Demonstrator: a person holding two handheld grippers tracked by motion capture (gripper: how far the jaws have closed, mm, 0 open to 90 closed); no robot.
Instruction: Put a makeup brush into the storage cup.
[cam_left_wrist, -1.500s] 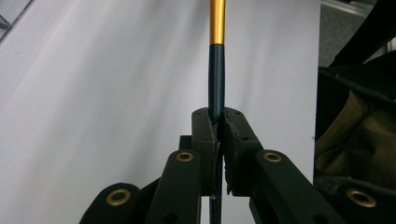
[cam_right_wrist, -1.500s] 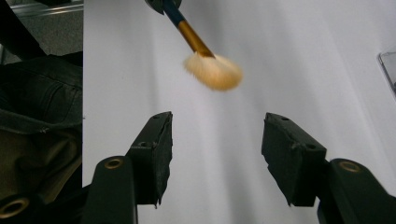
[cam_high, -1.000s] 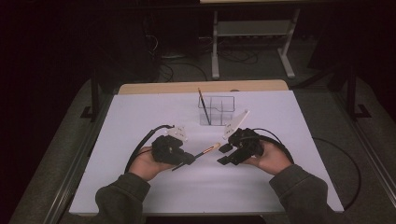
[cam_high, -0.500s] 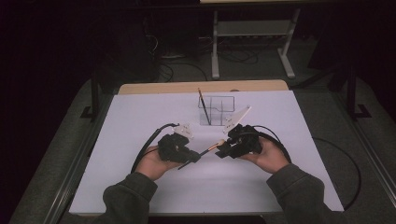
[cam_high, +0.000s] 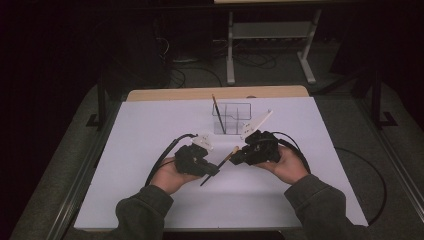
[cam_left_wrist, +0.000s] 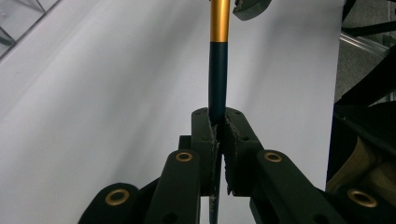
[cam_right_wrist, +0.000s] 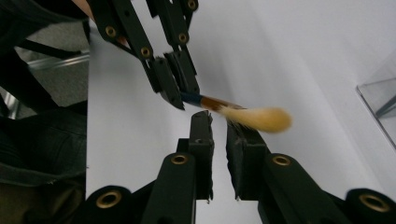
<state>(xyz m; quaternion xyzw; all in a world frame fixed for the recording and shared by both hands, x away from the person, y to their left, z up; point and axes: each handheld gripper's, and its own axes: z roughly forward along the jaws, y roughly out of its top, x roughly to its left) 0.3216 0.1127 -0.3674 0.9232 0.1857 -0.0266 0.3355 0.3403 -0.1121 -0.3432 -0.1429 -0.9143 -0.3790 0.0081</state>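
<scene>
Pinching paintbrush (cam_left_wrist: 218, 70): left claw (cam_left_wrist: 217, 125); right claw (cam_right_wrist: 218, 123) slightly spread, over white table (cam_high: 150, 130), dark room.

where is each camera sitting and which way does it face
High view: above the person's side, looking forward and down on the table; both hands and sleeves show.
Left gripper view: on the left gripper, facing along its fingers shut on the paintbrush.
Right gripper view: on the right gripper, facing the brush's bristles.
All share the paintbrush.
</scene>
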